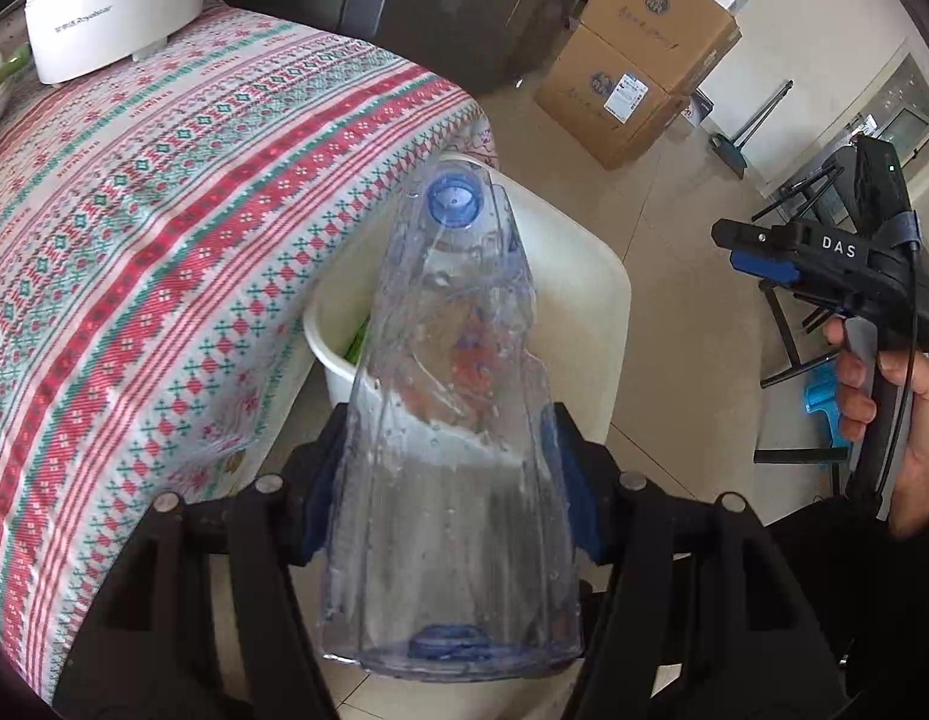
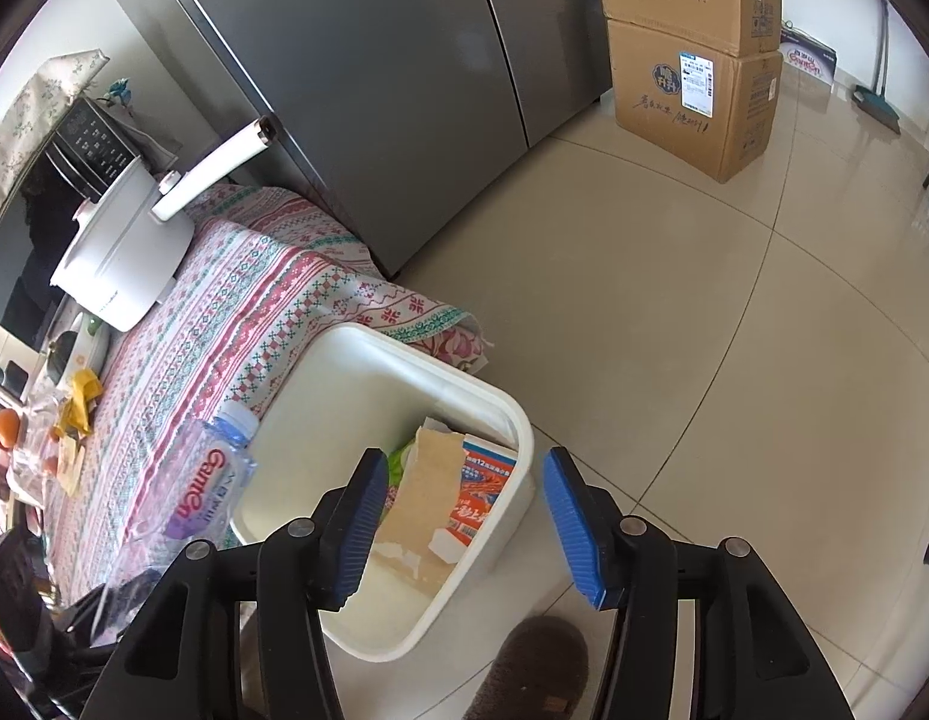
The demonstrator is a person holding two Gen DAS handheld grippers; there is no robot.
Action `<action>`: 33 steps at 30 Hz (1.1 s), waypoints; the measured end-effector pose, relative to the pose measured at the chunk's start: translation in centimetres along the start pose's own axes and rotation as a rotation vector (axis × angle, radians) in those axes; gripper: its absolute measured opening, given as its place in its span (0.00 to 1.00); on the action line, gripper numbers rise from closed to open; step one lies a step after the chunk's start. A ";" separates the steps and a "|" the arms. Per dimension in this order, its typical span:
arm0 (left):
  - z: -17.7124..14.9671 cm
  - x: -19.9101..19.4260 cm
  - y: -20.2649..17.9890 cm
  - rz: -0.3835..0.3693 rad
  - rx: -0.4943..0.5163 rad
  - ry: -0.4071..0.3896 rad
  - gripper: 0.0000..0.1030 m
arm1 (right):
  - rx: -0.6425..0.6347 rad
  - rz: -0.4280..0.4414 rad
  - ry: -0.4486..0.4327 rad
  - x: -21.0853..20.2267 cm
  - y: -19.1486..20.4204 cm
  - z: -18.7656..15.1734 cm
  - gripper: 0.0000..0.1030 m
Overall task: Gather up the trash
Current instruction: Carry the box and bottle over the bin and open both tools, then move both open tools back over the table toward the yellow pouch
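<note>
Clear plastic, crumpled and wet, the bottle (image 1: 452,420) fills the centre of the left wrist view, blue cap pointing away, clamped between the blue pads of the left gripper (image 1: 452,492); beyond it, mid-frame, stands the white bin (image 1: 584,324) beside the patterned tablecloth (image 1: 164,210); in the right wrist view the right gripper (image 2: 464,528) hangs with jaws wide and nothing between them above the bin (image 2: 512,420), which holds a torn carton (image 2: 464,492); cardboard boxes (image 2: 692,60) stand upper right.

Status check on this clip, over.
Left gripper shut on bottle, above bin. Right gripper open, empty. Nothing blocking the drop.
</note>
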State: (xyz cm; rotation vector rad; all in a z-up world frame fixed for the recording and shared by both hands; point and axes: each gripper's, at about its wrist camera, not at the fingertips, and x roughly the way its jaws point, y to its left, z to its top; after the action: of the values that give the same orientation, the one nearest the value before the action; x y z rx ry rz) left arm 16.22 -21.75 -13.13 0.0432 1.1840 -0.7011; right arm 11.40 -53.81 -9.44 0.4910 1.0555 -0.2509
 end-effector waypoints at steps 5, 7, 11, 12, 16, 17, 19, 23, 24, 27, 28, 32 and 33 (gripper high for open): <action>0.8 1.2 -0.7 -0.016 0.046 -0.063 0.63 | 0.000 -0.002 0.003 0.0 -0.4 -0.2 0.55; 1.3 1.1 -0.4 -0.005 0.016 -0.076 0.83 | 0.004 0.000 0.004 -0.1 -0.5 -0.1 0.57; 1.7 -0.9 0.6 0.025 -0.016 -0.121 0.94 | -0.001 -0.003 0.010 0.1 -0.2 -0.1 0.61; 1.8 -1.5 0.9 0.038 -0.019 -0.129 0.95 | -0.003 -0.003 0.012 0.2 0.0 -0.1 0.61; 1.3 -4.0 2.6 0.103 -0.041 -0.160 0.99 | -0.015 0.000 0.015 0.2 1.5 0.0 0.63; 1.1 -4.7 3.1 0.118 -0.047 -0.165 0.99 | -0.021 0.001 0.014 0.1 2.1 0.1 0.64; 0.8 -6.1 4.3 0.153 -0.060 -0.167 0.99 | -0.033 0.003 0.008 -0.1 3.6 0.3 0.65; 0.2 -9.3 7.3 0.211 -0.110 -0.184 0.99 | -0.067 0.038 -0.016 -0.6 7.8 0.9 0.70; 0.0 -10.4 8.2 0.221 -0.132 -0.197 0.99 | -0.083 0.045 -0.023 -0.6 9.2 1.0 0.72; -0.6 -13.6 11.2 0.252 -0.200 -0.232 0.99 | -0.148 0.055 -0.034 -0.2 13.9 1.0 0.74; -0.9 -14.6 12.2 0.269 -0.220 -0.240 0.99 | -0.172 0.061 -0.032 0.0 15.6 0.9 0.74; -1.6 -18.3 16.3 0.363 -0.280 -0.271 0.99 | -0.267 0.096 -0.027 1.0 22.4 -0.2 0.75; -1.9 -19.1 17.3 0.383 -0.297 -0.281 0.99 | -0.297 0.104 -0.027 1.2 24.0 -0.7 0.76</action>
State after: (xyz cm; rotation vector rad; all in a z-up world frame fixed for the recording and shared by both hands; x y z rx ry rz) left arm 19.98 1.74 -3.12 -0.0742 0.9609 -0.1819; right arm 21.61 -32.69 -4.40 0.2727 1.0168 -0.0072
